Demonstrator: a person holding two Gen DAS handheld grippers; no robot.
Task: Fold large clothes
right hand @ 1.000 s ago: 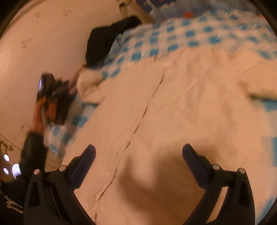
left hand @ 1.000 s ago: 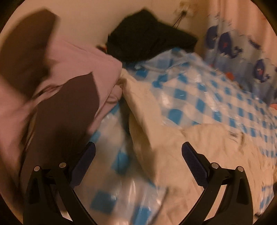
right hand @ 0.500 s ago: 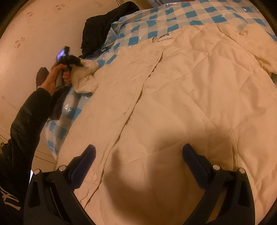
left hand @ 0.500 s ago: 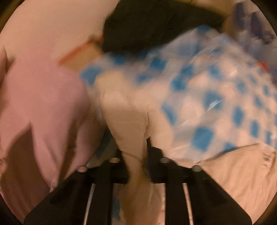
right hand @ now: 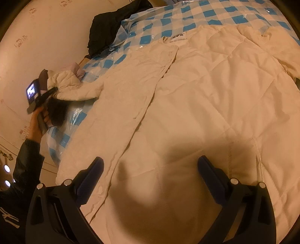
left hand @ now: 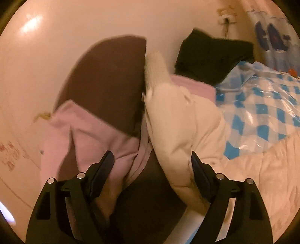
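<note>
A large cream quilted coat (right hand: 215, 97) lies spread flat, front up, on a blue-and-white checked plastic sheet (right hand: 187, 16) that covers the bed. Its front closure runs on a diagonal from the collar label at upper centre down toward the lower left in the right wrist view. Right gripper (right hand: 151, 175) hangs over the lower part of the coat body, jaws wide apart, nothing between the pads, its shadow falling on the fabric. Left gripper (left hand: 151, 165) sits at the far left edge of the bed by the coat's sleeve (left hand: 180, 120); its jaws have just been opening and now stand wide apart. The sleeve passes close by the right-hand finger, contact not discernible, and the pads do not clamp it. The sleeve lies bunched, its cuff end resting against a pink garment (left hand: 88, 129) and a dark brown cloth (left hand: 110, 78). In the right wrist view a hand (right hand: 37, 122) in a dark sleeve holds the left gripper's handle. A black garment (right hand: 110, 24) is heaped at the far corner of the bed against the pale wall (left hand: 75, 22).
</note>
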